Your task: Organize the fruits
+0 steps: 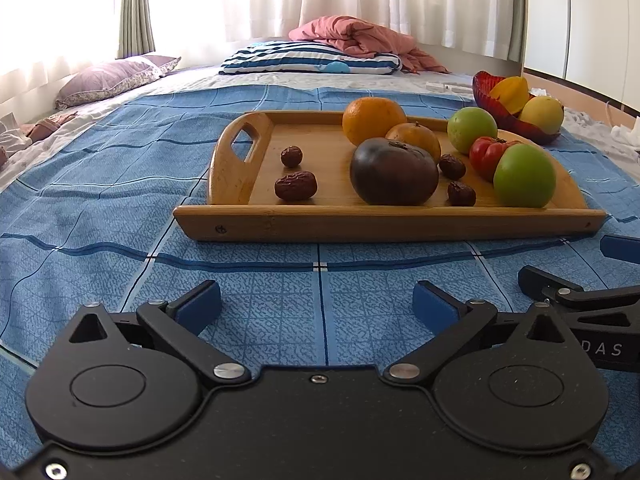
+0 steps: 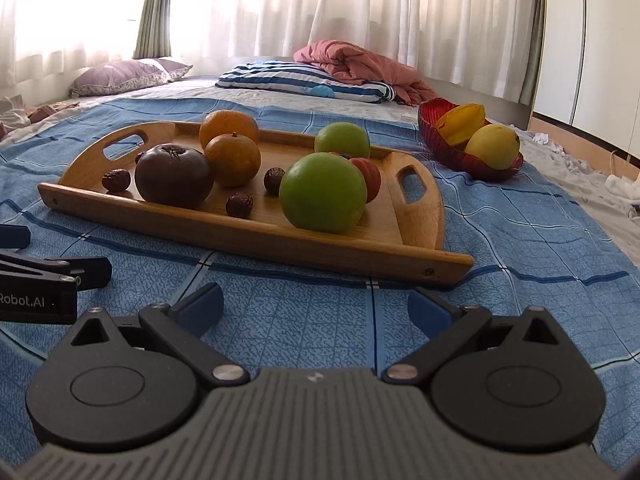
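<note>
A wooden tray (image 1: pixel 320 222) (image 2: pixel 224 236) lies on the blue bedspread. It holds two oranges (image 1: pixel 374 120) (image 2: pixel 232 160), a dark purple tomato (image 1: pixel 394 172) (image 2: pixel 174 176), two green fruits (image 1: pixel 524 176) (image 2: pixel 322 192), a red tomato (image 1: pixel 486 154) (image 2: pixel 370 178) and several dried dates (image 1: pixel 296 186) (image 2: pixel 239 205). A red bowl (image 1: pixel 512 120) (image 2: pixel 464 156) behind it to the right holds a starfruit (image 1: pixel 512 94) (image 2: pixel 460 122) and a yellow fruit (image 1: pixel 542 114) (image 2: pixel 494 146). My left gripper (image 1: pixel 318 306) and right gripper (image 2: pixel 316 308) are both open and empty, in front of the tray's near edge.
The right gripper shows at the right edge of the left wrist view (image 1: pixel 592 300); the left gripper shows at the left edge of the right wrist view (image 2: pixel 40 280). Pillows (image 1: pixel 312 60) and a pink quilt (image 1: pixel 360 40) lie at the bed's far end by the curtains.
</note>
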{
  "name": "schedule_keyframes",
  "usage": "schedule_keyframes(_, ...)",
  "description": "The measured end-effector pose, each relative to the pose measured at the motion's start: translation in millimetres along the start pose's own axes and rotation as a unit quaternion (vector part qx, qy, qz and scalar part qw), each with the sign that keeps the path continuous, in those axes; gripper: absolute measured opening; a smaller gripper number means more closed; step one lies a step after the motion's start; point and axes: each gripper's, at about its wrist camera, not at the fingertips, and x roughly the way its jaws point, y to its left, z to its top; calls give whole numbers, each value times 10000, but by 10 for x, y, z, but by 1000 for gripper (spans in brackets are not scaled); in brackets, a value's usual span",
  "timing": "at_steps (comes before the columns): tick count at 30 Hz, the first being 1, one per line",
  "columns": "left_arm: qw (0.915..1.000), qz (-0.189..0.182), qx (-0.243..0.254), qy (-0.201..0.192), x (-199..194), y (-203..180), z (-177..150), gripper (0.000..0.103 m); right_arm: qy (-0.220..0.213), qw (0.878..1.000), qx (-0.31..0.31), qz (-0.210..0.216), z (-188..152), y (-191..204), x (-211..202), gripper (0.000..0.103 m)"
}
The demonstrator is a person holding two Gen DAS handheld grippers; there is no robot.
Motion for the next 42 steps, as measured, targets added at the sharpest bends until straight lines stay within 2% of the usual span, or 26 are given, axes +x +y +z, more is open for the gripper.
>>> schedule_keyframes(7,10000,-28,-35,-60,11,9,-30,103,-2,10000,-16,-42,-10,2,-6,103)
schedule_keyframes(18,10000,-21,-36,-57,1,10,-36,103,145,9989,380,241,-13,-121,27,103)
schedule_keyframes(42,9999,108,26,-85,-12,-49,-53,103,115,9989,387,243,-26,-116,23,103)
